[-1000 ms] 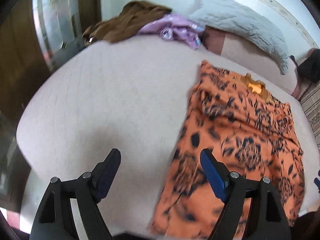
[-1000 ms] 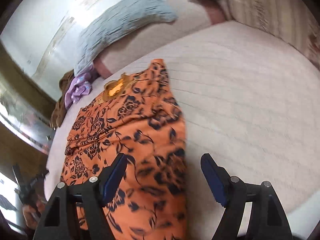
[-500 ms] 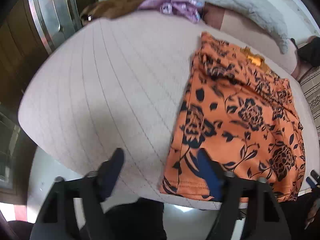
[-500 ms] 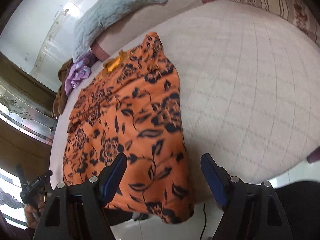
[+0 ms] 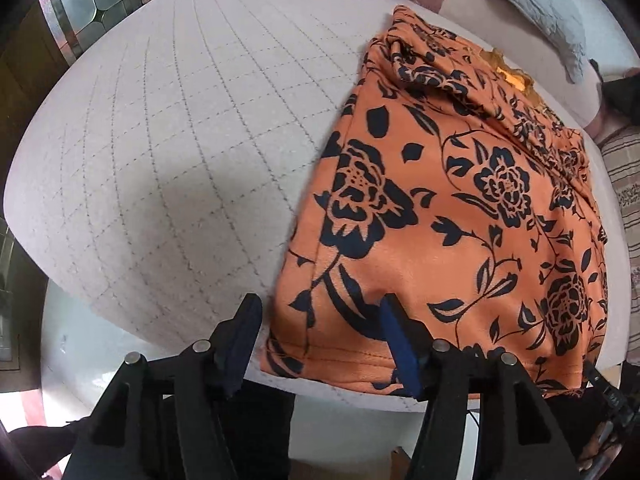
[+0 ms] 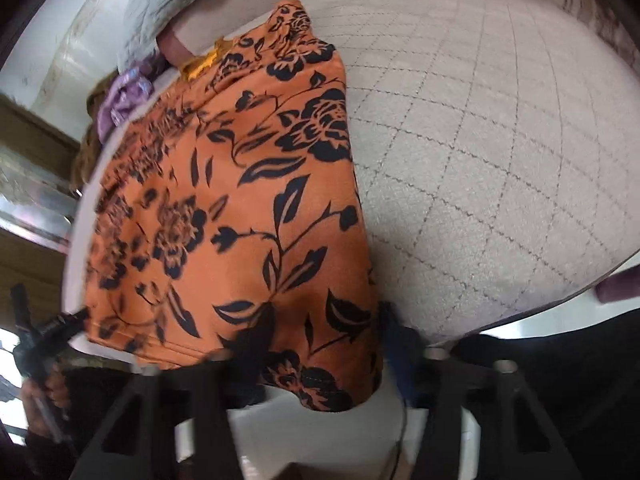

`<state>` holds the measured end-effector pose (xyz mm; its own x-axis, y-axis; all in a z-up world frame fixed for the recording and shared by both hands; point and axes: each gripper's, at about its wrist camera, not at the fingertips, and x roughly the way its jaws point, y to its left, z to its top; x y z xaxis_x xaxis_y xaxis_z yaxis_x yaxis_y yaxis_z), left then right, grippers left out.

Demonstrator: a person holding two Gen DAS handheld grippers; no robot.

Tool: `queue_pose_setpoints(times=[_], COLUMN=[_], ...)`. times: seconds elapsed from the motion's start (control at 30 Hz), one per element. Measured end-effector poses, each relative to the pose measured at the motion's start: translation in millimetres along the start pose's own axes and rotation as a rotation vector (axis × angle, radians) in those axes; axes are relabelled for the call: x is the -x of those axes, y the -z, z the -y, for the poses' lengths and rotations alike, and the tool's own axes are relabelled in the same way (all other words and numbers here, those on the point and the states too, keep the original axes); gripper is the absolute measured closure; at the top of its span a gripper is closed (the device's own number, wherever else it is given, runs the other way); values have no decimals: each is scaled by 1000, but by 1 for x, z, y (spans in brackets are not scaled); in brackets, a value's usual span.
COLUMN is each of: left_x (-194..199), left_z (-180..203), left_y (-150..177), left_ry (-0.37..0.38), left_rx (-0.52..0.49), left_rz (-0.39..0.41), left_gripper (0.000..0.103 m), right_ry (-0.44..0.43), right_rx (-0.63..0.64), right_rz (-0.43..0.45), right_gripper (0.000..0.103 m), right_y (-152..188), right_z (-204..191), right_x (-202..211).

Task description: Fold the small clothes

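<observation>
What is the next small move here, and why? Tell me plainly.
Probably finish closing both grippers on the near hem. The left gripper and right gripper each straddle a near corner of the orange floral garment, lying flat on the bed; the right's jaws are closing.

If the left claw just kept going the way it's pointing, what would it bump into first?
Most likely the near hem corner of the orange flowered garment, which lies between the left claw fingers, over the edge of the quilted bed. Depth is hard to judge, so how near it is I can't say.
</observation>
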<state>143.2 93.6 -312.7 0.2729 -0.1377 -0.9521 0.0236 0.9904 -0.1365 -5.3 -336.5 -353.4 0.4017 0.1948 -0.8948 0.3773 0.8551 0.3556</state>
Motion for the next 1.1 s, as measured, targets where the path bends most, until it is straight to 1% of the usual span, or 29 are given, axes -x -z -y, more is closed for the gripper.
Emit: queue_pose_setpoints(times=[0.03, 0.07, 0.1, 0.13, 0.17, 0.23, 0.3, 0.33, 0.37, 0.4, 0.43, 0.47, 0.5, 0.53, 0.57, 0.6, 0.63, 0.67, 0.7, 0.77, 0.8, 0.87, 0.9, 0.93, 1.0, 1.07, 1.1], left_x=[1, 1, 2, 5, 7, 11, 12, 11, 8, 6, 5, 5, 5, 6, 6, 6, 6, 6, 6, 12, 15, 24, 29, 37, 48, 62, 67], left_z=[-1, -1, -3, -6, -9, -13, -10, -9, -9, -11, -11, -9, -8, -5, -4, -3, -2, -2, -2, -4, -5, -4, -6, -8, -12, -15, -14], left_y=[0, 1, 1, 2, 3, 5, 4, 4, 4, 3, 3, 3, 3, 3, 3, 3, 2, 1, 0, -3, -3, -9, -12, -16, -24, -40, -47], left_ry=[11, 13, 12, 22, 42, 51, 51, 49, 43, 41, 45, 44, 42, 44, 50, 56, 46, 50, 64, 97, 111, 147, 165, 202, 235, 275, 290], left_rx=[1, 4, 10, 17, 25, 29, 24, 23, 26, 31, 34, 27, 16, 5, 3, 1, 1, 4, 9, 23, 26, 29, 33, 42, 50, 58, 65], left_rz=[7, 9, 11, 16, 22, 31, 29, 21, -4, -20, -20, -15, -13, -3, 8, 13, 12, 17, 21, 49, 66, 97, 109, 127, 150, 179, 188], left_gripper=[56, 63, 72, 84, 90, 91, 91, 79, 68, 45, 38, 38, 39, 42, 51, 76, 88, 91, 95, 95, 95, 95, 95, 95, 95, 95, 95], right_ry=[4, -8, -28, -36, -46, -78, -108, -96, -77, -60, -67, -75, -91, -98, -101, -97, -80, -72, -66, -94, -126, -161, -195, -219, -258, -317, -331], right_rx=[32, 49, 61, 74, 83, 64, 31, 24, 16, 4, -3, -6, -1, 15, 42, 64, 89, 95, 107, 106, 99, 89, 74, 64, 42, 7, -4], right_rz=[4, 1, -4, 0, 11, 17, -13, -25, -33, -45, -44, -38, -34, -28, -15, -7, 3, 6, 9, 19, 28, 49, 65, 77, 108, 145, 158], right_gripper=[76, 90, 94, 94, 94, 94, 94, 90, 90, 89, 86, 78, 74, 65, 63, 63, 69, 84, 94, 94, 95, 95, 95, 95, 95, 95, 95], right_y=[3, 4, 5, 6, 6, 4, 2, 1, 0, 1, 2, 3, 4, 5, 6, 7, 8, 9, 8, 6, 2, -3, -8, -13, -26, -47, -53], right_z=[-5, -8, -11, -14, -16, -14, -10, -8, -5, -3, -2, -3, -5, -8, -12, -16, -19, -21, -21, -21, -19, -18, -16, -15, -14, -10, -10], right_x=[1, 2, 3, 5, 8, 12, 10, 8, 7, 3, 2, 2, 2, 2, 3, 3, 3, 3, 4, 7, 11, 19, 26, 30, 40, 53, 56])
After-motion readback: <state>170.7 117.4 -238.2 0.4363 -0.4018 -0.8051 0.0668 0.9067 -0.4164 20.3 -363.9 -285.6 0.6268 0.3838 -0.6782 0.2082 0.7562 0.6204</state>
